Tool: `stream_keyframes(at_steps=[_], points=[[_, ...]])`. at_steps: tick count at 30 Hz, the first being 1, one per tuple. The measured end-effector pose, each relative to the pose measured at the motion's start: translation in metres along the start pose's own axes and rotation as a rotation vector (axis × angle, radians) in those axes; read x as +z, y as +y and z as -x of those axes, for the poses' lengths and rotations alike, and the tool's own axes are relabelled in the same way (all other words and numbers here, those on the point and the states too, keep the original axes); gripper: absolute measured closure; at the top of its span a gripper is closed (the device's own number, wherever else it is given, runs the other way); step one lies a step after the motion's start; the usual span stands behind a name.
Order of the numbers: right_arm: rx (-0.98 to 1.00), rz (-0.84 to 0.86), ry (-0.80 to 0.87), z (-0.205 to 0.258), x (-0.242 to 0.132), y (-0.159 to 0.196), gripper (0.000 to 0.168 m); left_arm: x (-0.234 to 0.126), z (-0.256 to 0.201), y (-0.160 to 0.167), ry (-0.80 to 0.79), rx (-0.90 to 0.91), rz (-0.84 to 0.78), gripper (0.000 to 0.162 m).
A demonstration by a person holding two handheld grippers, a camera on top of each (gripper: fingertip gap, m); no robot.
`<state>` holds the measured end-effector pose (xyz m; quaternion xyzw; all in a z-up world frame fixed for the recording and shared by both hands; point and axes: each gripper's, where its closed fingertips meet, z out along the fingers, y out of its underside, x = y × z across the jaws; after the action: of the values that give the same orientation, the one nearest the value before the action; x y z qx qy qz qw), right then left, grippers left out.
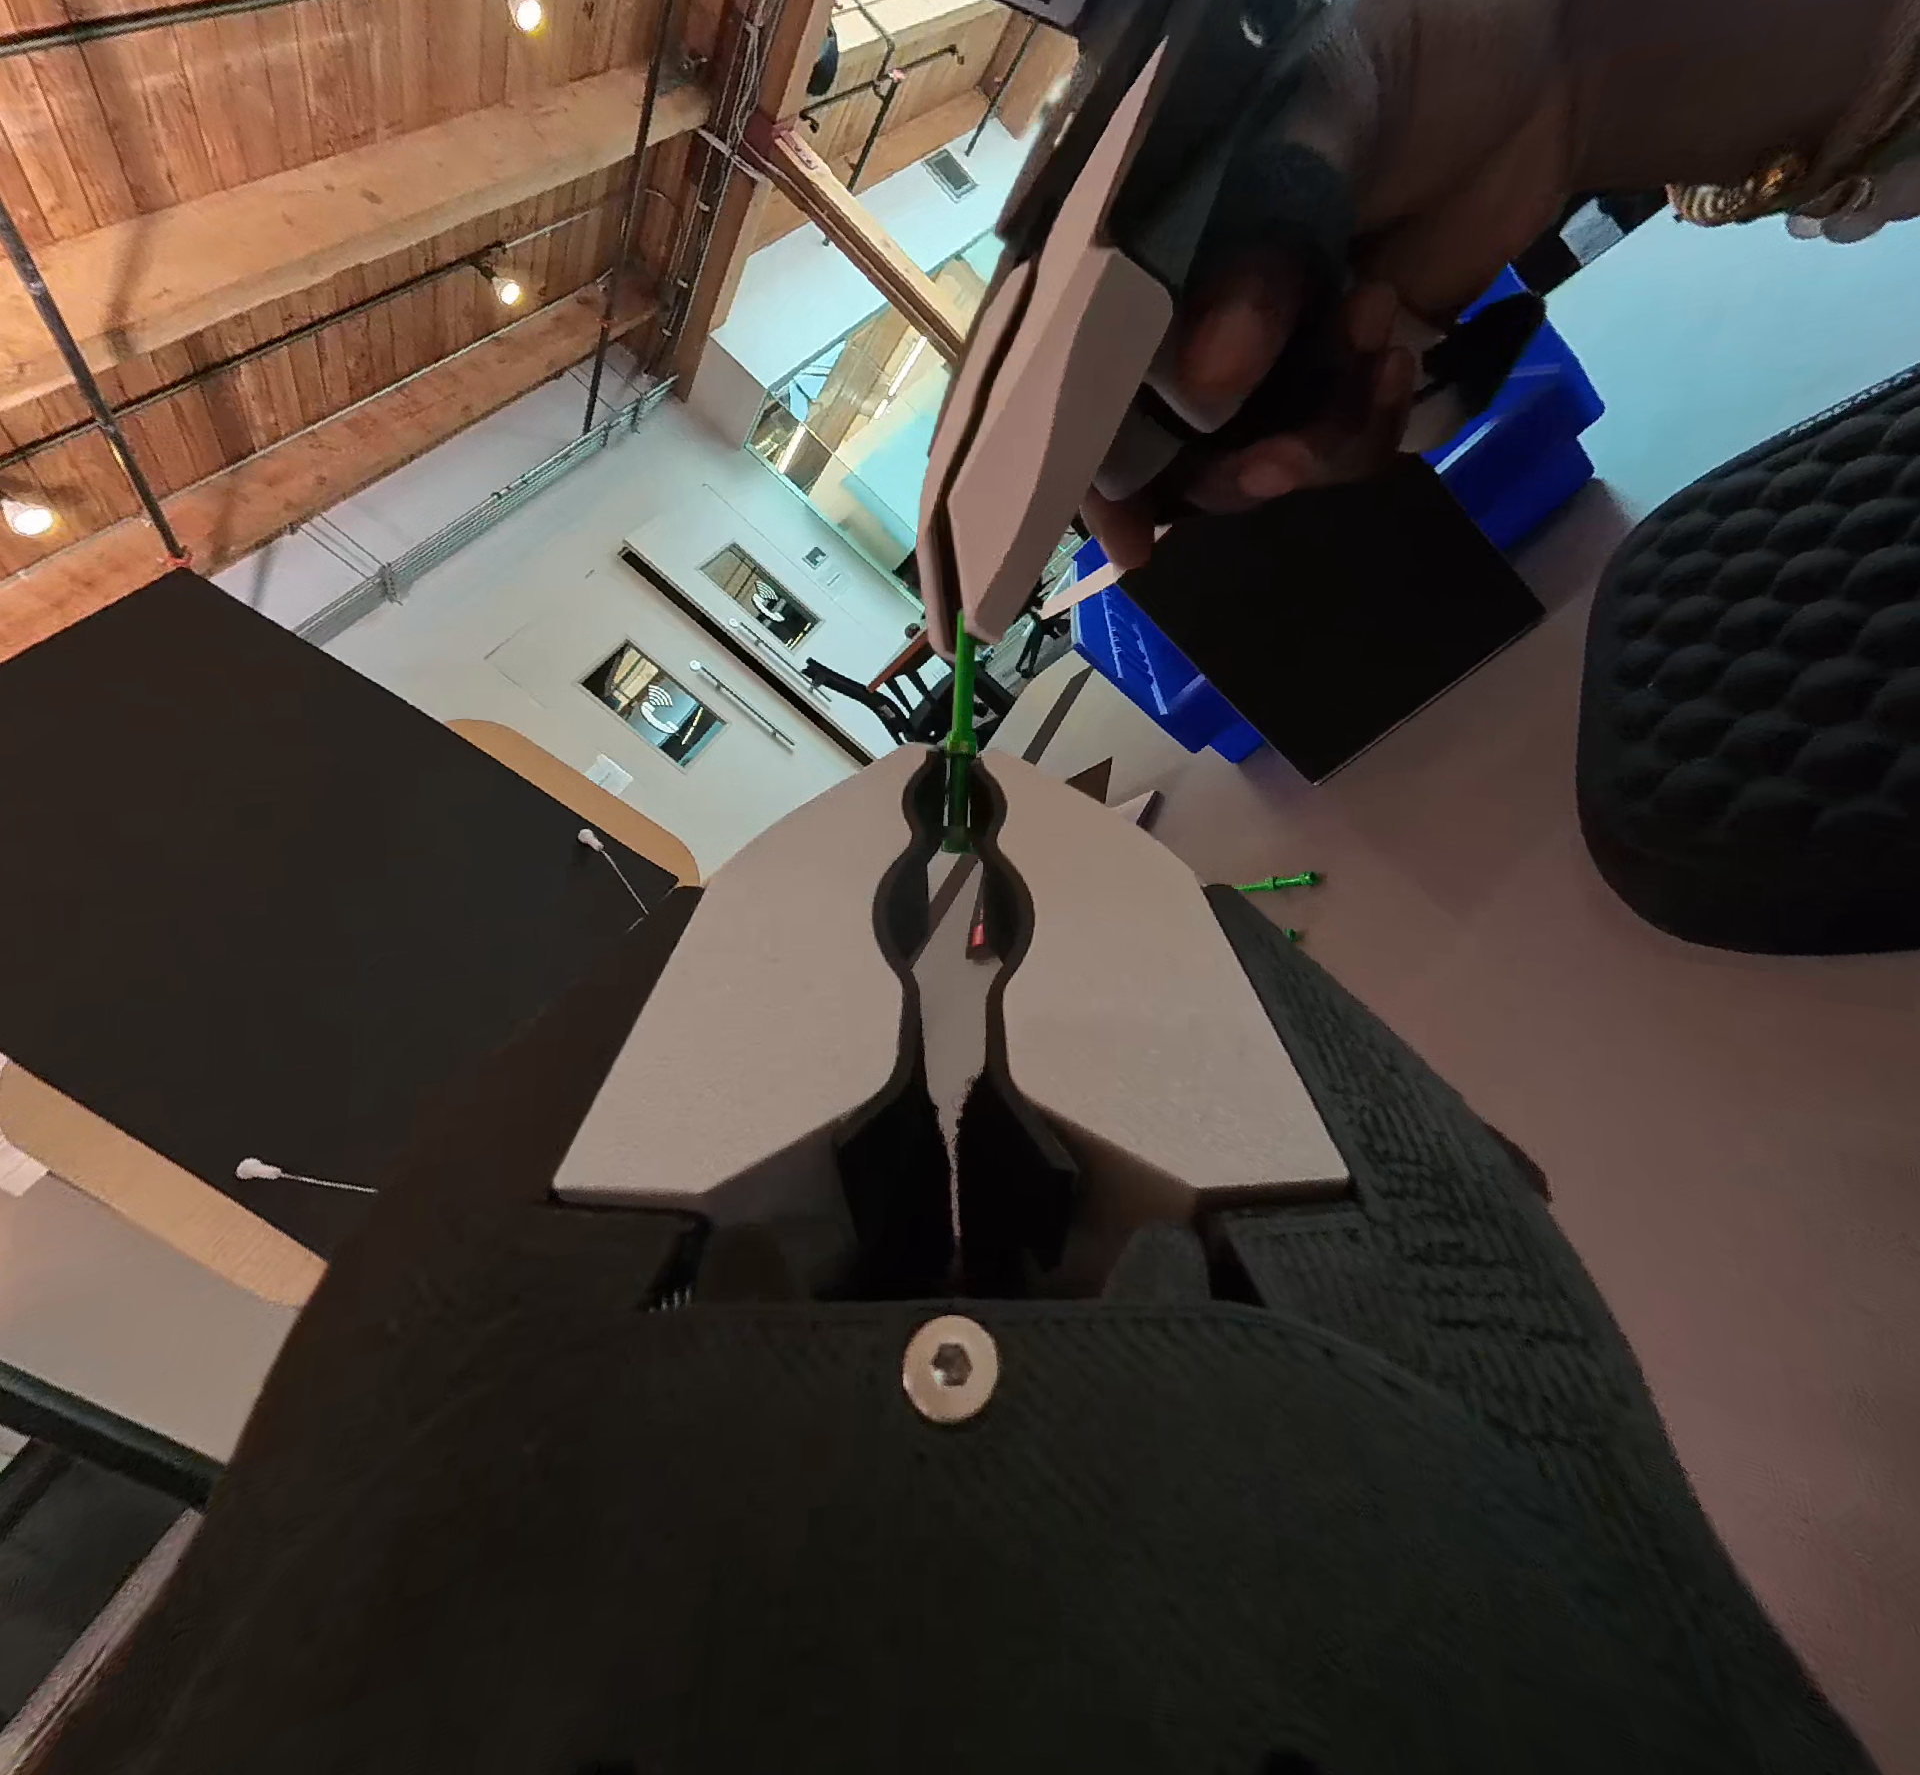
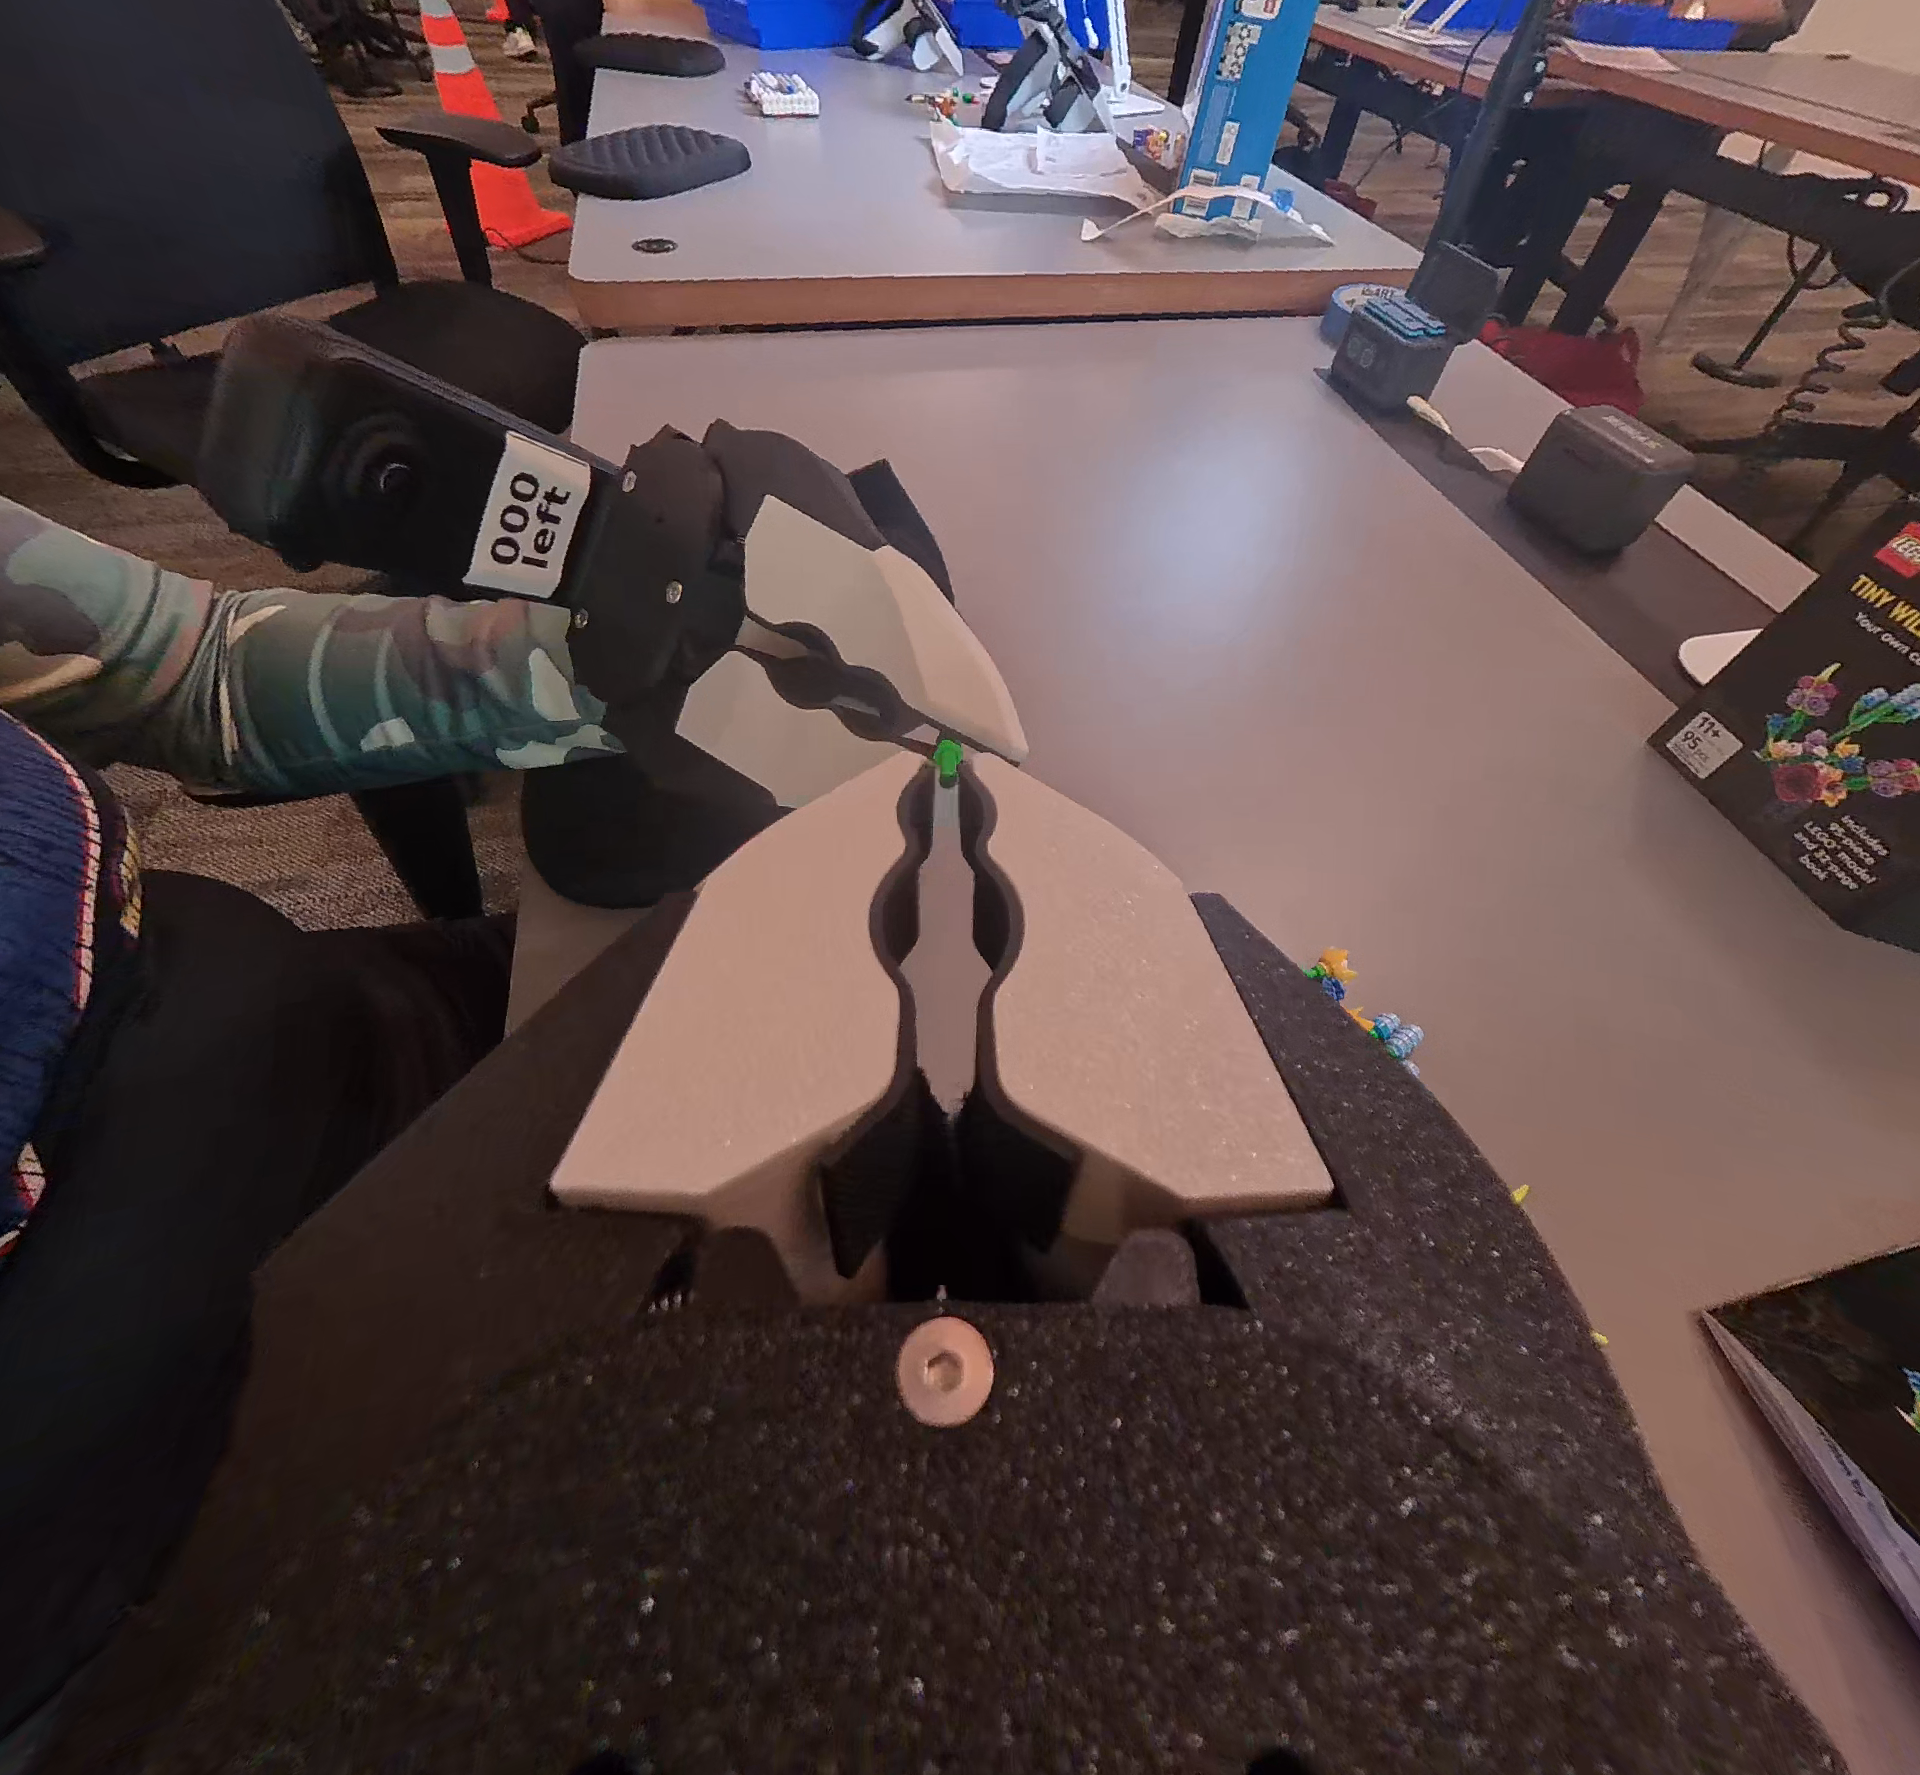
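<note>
Left tongs, grey-fingered, pinch a thin green plastic stem by its near end; right tongs clamp its far tip, steadying it above the grey table.

Glossy green plastic stem, matt grey table, seemingly rough-printed black gripper housing.
</note>
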<state>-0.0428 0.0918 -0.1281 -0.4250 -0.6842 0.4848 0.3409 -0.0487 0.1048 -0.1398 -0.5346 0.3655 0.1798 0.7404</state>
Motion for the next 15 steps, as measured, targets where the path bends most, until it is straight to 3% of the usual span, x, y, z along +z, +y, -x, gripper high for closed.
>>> stream_keyframes(at_steps=[4, 8, 15], points=[[0.024, -0.007, -0.025, 0.003, 0.006, 0.001, 0.155, 0.000, -0.002, 0.000, 0.015, -0.004, 0.003, 0.158], [-0.001, 0.015, -0.006, 0.000, 0.008, 0.004, 0.165, 0.001, -0.005, 0.000, 0.039, 0.000, 0.009, 0.158], [-0.108, 0.091, 0.000, 0.007, -0.003, 0.005, 0.165, 0.003, -0.015, -0.012, 0.182, -0.226, -0.044, 0.158]])
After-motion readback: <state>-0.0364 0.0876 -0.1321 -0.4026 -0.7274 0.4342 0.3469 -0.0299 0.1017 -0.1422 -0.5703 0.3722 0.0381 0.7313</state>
